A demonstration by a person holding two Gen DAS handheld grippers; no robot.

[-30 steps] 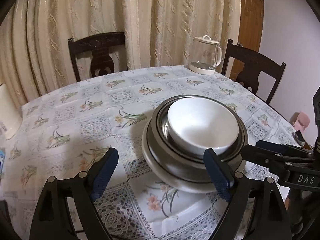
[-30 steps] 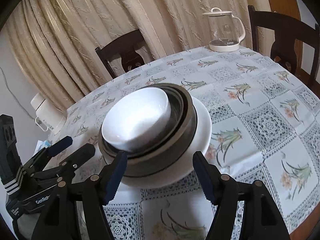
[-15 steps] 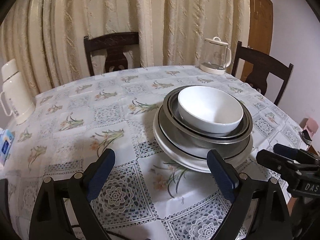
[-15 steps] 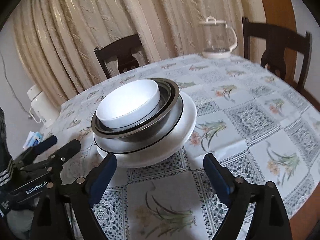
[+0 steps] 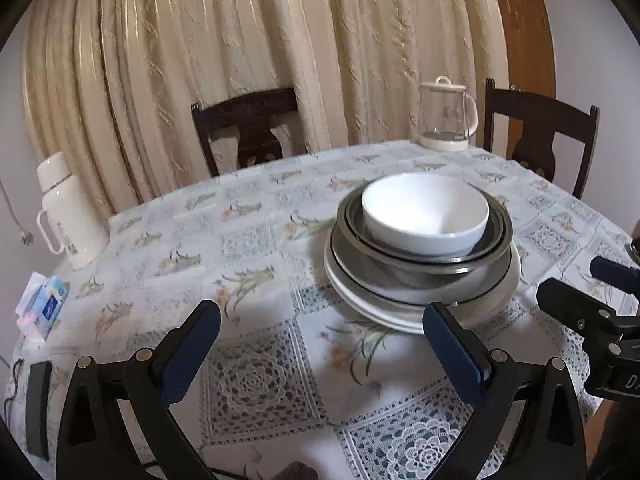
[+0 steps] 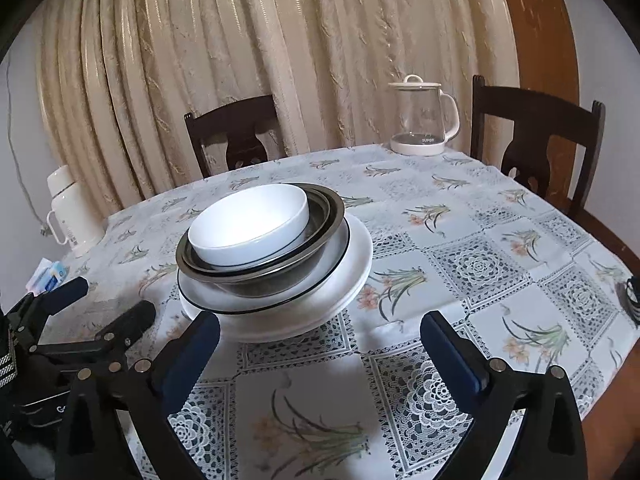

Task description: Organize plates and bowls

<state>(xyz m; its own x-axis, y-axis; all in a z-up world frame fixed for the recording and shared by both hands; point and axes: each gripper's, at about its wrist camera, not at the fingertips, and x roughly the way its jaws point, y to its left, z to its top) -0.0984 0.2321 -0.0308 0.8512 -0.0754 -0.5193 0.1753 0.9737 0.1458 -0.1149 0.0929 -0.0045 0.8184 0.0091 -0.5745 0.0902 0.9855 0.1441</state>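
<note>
A white flask stands at the counter's 9 o'clock edge, a tissue pack nearer. The left gripper, jaws spread and empty, hangs short of the stack at centre: a white bowl nested in steel bowls on white plates. The right gripper, jaws likewise spread, hovers beside it. A glass kettle sits at 1 o'clock.
</note>
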